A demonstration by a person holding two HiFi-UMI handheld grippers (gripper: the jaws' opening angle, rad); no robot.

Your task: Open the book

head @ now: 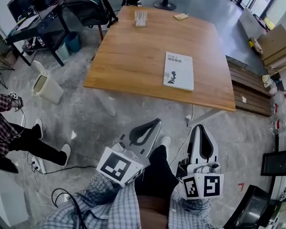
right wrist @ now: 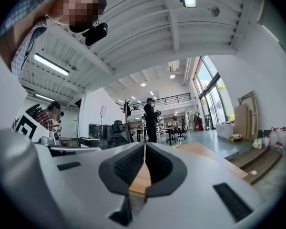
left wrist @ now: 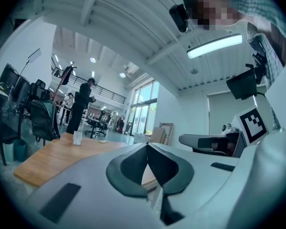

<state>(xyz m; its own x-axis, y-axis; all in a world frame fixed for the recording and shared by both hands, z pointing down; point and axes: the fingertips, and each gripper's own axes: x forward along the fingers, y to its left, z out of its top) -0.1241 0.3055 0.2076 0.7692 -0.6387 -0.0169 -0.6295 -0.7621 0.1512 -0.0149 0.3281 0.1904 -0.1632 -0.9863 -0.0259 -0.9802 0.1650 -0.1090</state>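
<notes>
Print on the cover of the book [head: 178, 70] is too small to read. The book lies closed and flat on the wooden surface [head: 128, 56], right of centre in the head view and close to the surface's near edge. Only that view shows it. The left gripper view catches just a strip of the surface [left wrist: 57, 154] at lower left, with a small clear holder [left wrist: 77, 137] on it and a standing person [left wrist: 83, 104] behind. The right gripper view shows a sliver of wood [right wrist: 142, 175] through the gap under its tips. The left tongs [head: 157, 121] and right tongs [head: 200, 126] sit in the lower middle of the head view, over the floor and well apart from the book, and the marker cubes cover their bodies. Each gripper view settles the grip. The left tongs [left wrist: 148, 145] are clenched tip to tip on nothing, and the right tongs [right wrist: 144, 145] are likewise pressed together and empty. The plaid sleeves are cut off by the bottom edge, and a seated person is cropped at the left edge. A white bin [head: 46, 87] stands on the floor to the left of the surface.
</notes>
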